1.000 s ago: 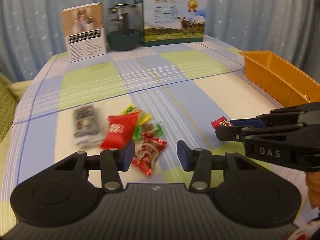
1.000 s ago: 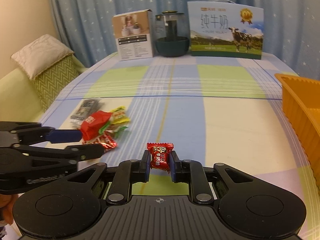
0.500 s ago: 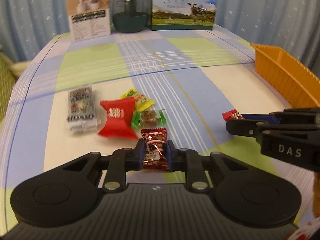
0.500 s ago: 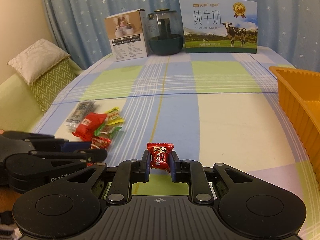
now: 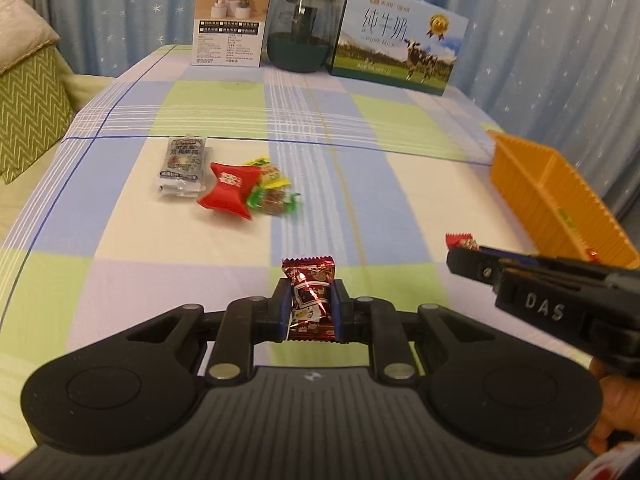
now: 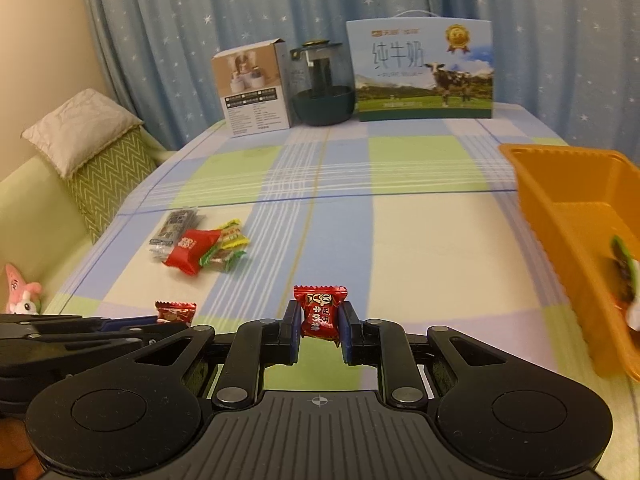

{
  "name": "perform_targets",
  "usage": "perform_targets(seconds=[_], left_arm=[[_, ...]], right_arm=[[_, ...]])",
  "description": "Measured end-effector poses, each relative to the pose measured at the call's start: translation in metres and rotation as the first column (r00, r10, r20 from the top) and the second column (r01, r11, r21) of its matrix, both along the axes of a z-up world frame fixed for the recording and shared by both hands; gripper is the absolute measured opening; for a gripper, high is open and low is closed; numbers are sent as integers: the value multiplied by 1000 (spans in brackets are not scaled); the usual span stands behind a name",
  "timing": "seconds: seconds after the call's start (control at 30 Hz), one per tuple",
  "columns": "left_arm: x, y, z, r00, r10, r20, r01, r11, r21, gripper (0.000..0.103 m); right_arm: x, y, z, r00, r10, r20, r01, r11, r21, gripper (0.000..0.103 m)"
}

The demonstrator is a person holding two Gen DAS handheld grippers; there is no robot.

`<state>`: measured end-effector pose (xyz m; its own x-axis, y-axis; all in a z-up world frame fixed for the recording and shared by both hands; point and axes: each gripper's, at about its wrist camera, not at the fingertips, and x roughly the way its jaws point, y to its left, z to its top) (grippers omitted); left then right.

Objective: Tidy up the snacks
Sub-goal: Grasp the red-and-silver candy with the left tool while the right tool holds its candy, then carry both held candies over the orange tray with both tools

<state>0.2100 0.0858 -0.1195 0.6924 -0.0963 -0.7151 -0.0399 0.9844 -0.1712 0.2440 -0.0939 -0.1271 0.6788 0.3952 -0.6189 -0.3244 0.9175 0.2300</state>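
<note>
1. On the left we are seeing four snacks waiting on the tabletop (image 5: 120,240): a grey packet (image 5: 182,162), a red pillow-shaped pack (image 5: 232,190), a yellow candy (image 5: 269,171) and a green-wrapped candy (image 5: 274,199), bunched together.
2. We are gripping a dark red candy (image 5: 310,304) in the left gripper (image 5: 310,312), its jaws pinched onto the wrapper, clear of the cloth.
3. We are holding a bright red candy (image 6: 320,312) in the right gripper (image 6: 320,330), closed on it the same way, just beside the left one.
4. At the right the orange basket (image 6: 560,184) is already holding a few wrapped pieces, so we are judging the sorting as partly done: two candies are in hand for the basket, four remain.
5. The surface is a blue, green and cream plaid cloth; at its far edge a white box (image 6: 254,88), a dark glass pot (image 6: 322,88) and a milk carton (image 6: 422,72) are standing before starry blue curtains (image 6: 160,20), with a green cushion (image 6: 106,164) at far left.
</note>
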Motion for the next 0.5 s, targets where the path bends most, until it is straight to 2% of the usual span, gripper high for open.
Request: perform_targets(seconds=[0.5], left_arm=[[-57,-76,62,997,-22,74,25,999,-44,18]], right_arm=[[-67,-75,44,992,-125,16,124,991,50,20]])
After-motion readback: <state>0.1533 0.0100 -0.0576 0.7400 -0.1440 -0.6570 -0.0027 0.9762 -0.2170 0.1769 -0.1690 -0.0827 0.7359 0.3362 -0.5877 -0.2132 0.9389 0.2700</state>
